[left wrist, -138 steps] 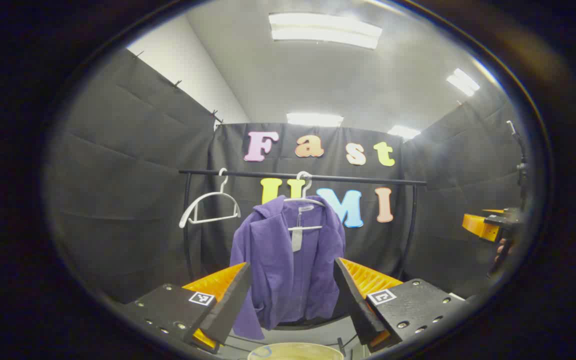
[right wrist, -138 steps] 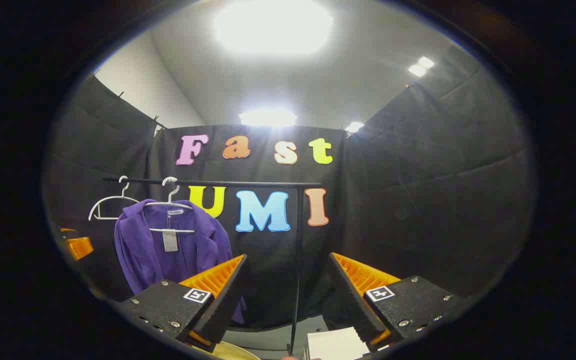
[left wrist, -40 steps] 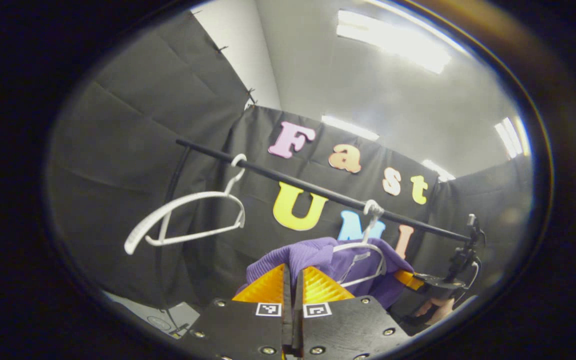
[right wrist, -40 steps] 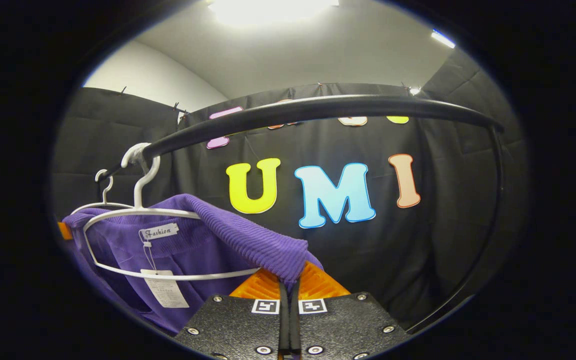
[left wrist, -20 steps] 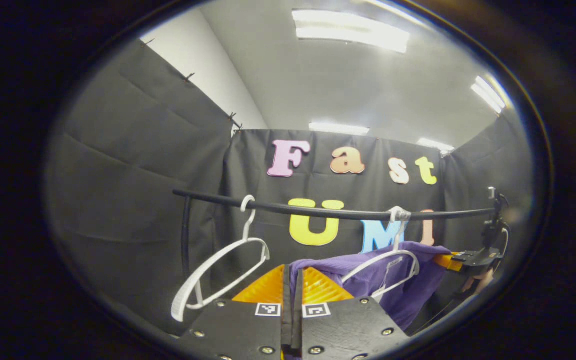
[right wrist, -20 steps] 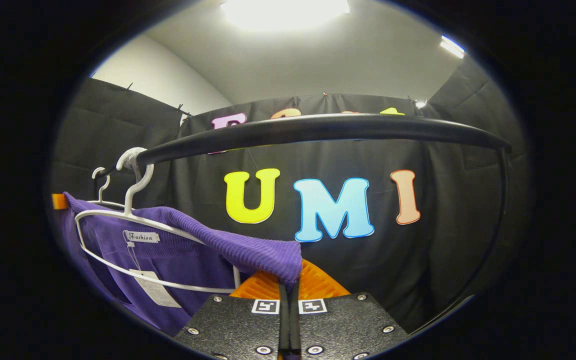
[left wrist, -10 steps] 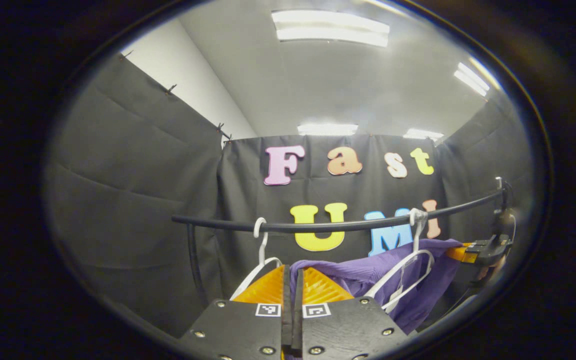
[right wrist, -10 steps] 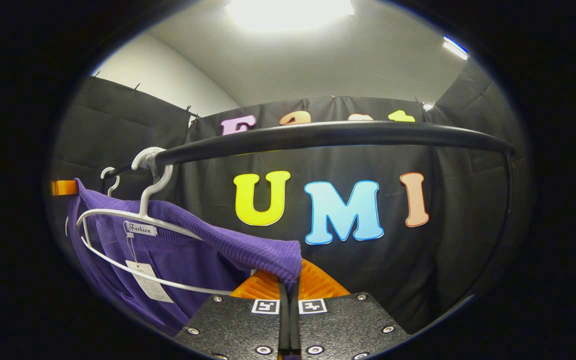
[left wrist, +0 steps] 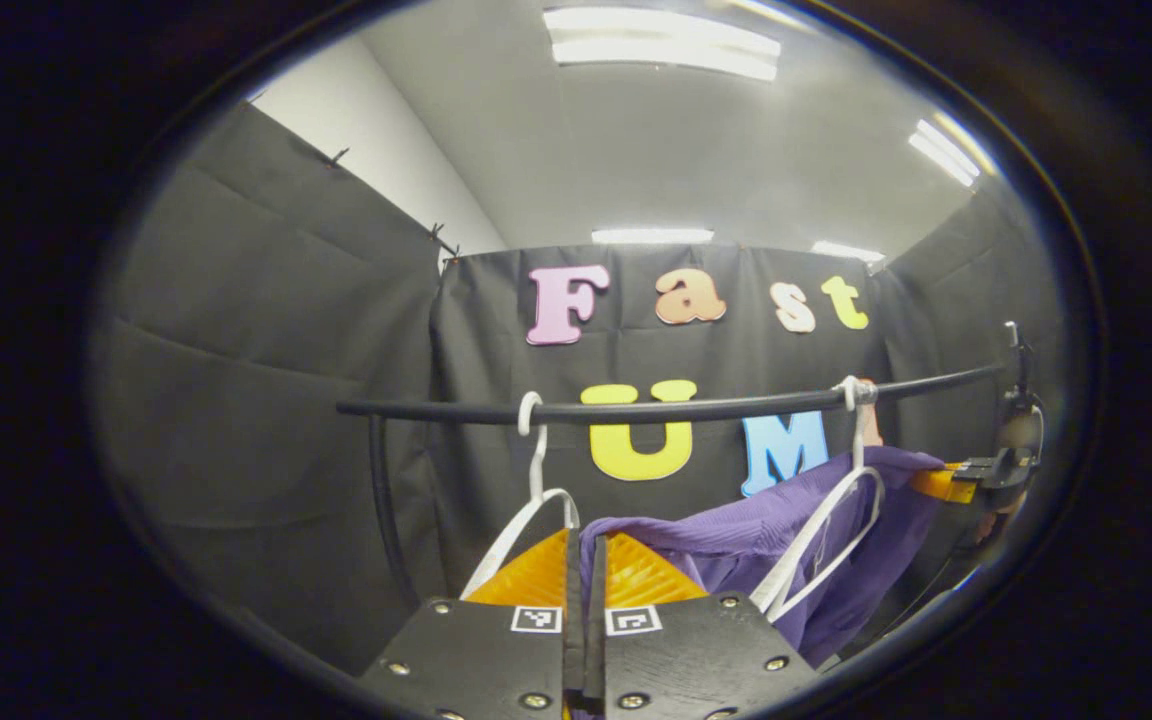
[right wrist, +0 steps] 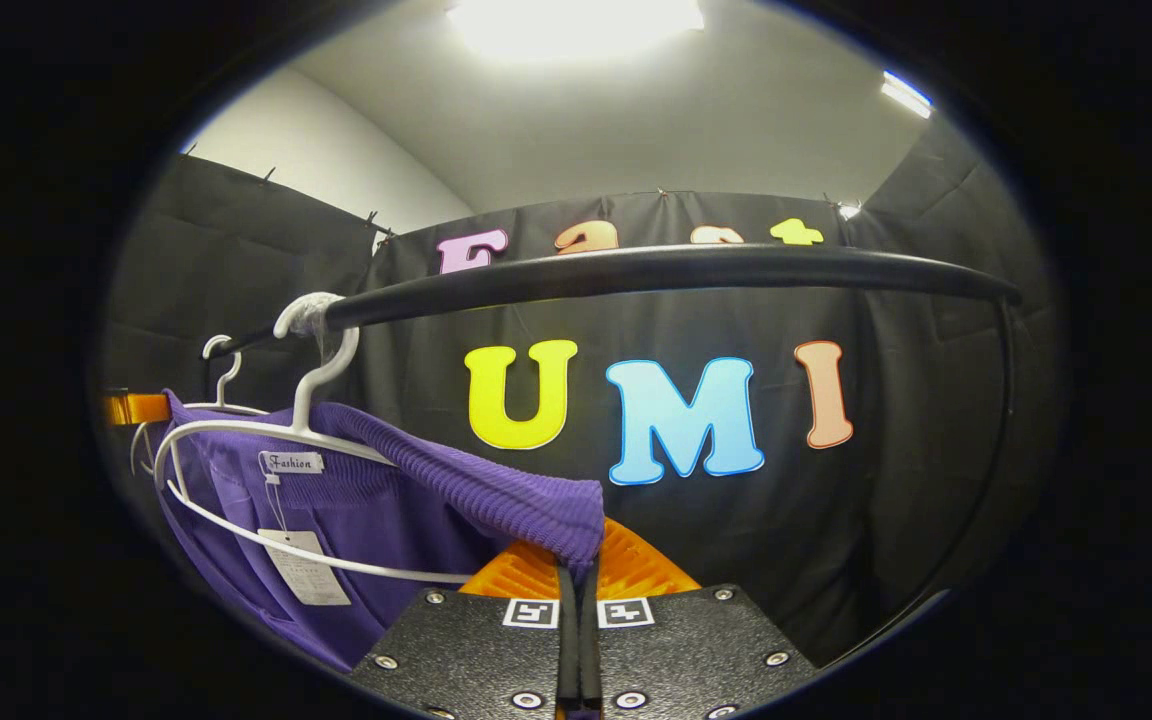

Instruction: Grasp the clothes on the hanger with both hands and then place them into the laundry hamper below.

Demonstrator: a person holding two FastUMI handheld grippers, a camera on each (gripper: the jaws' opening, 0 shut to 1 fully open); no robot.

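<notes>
done: left tongs [left wrist: 587, 560] and right tongs [right wrist: 578, 570] each clamp purple garment [right wrist: 496, 495] below rail [right wrist: 656, 270] | left: clear hanger [right wrist: 276, 430], lower into hamper

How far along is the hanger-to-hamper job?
Done: both grasps. The left gripper and right gripper have their jaws closed on the purple garment. In hand: pulling it off the white hanger, which is still hooked on the rail. Left: free the garment and drop it into the hamper.

Black rail [left wrist: 656, 409] (ceiling lights [left wrist: 661, 45] above) spans booth.
</notes>
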